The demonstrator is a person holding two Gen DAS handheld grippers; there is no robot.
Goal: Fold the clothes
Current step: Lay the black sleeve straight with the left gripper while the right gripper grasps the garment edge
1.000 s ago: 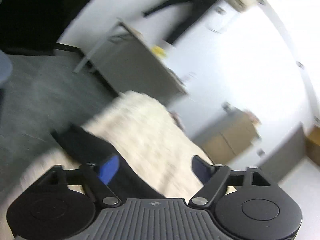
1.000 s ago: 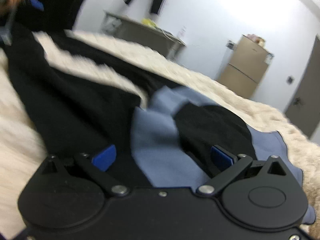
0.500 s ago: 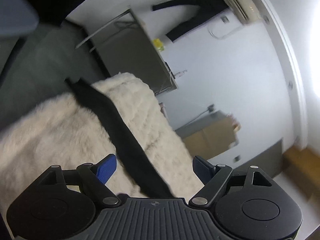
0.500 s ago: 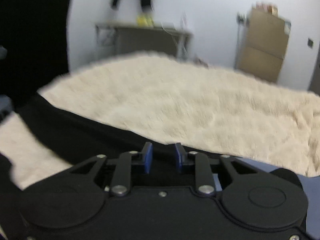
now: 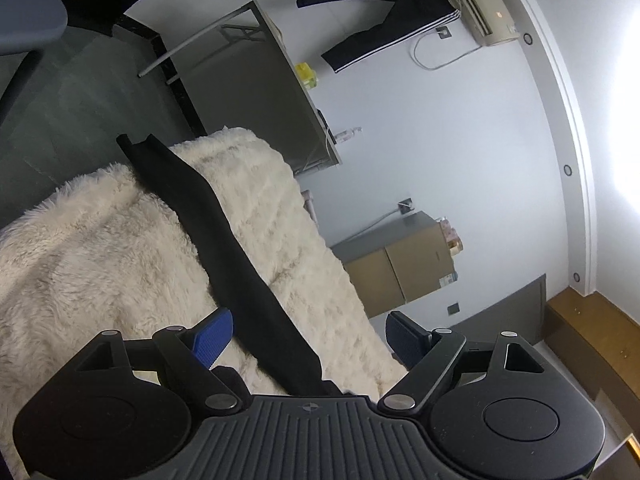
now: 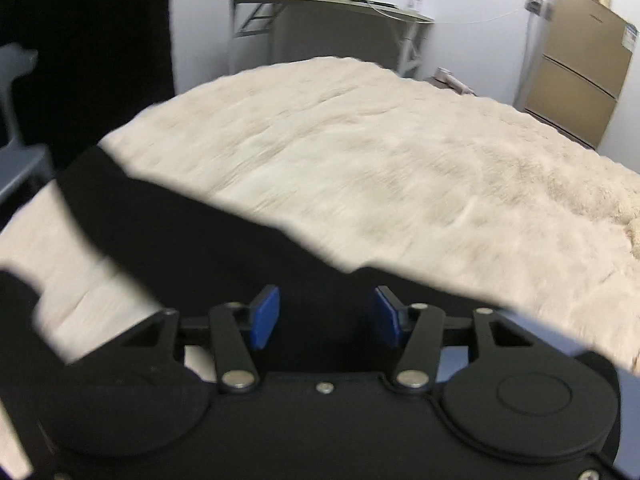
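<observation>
The left gripper (image 5: 308, 338) stands wide open above a black garment (image 5: 208, 236) stretched across a cream fluffy blanket (image 5: 92, 264). The right gripper (image 6: 326, 316) is opening, black cloth (image 6: 208, 240) between its pads, untouched. Beyond the blanket's far edge: grey floor (image 5: 80, 112), desk (image 6: 328, 0), brown cabinet (image 6: 576, 68), white wall.

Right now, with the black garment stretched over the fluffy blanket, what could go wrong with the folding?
1. The right gripper is opening, pads apart over the black garment; the fabric may slip free and bunch.
2. The garment's far end reaches the edge of the blanket; it might slide off toward the floor.
</observation>
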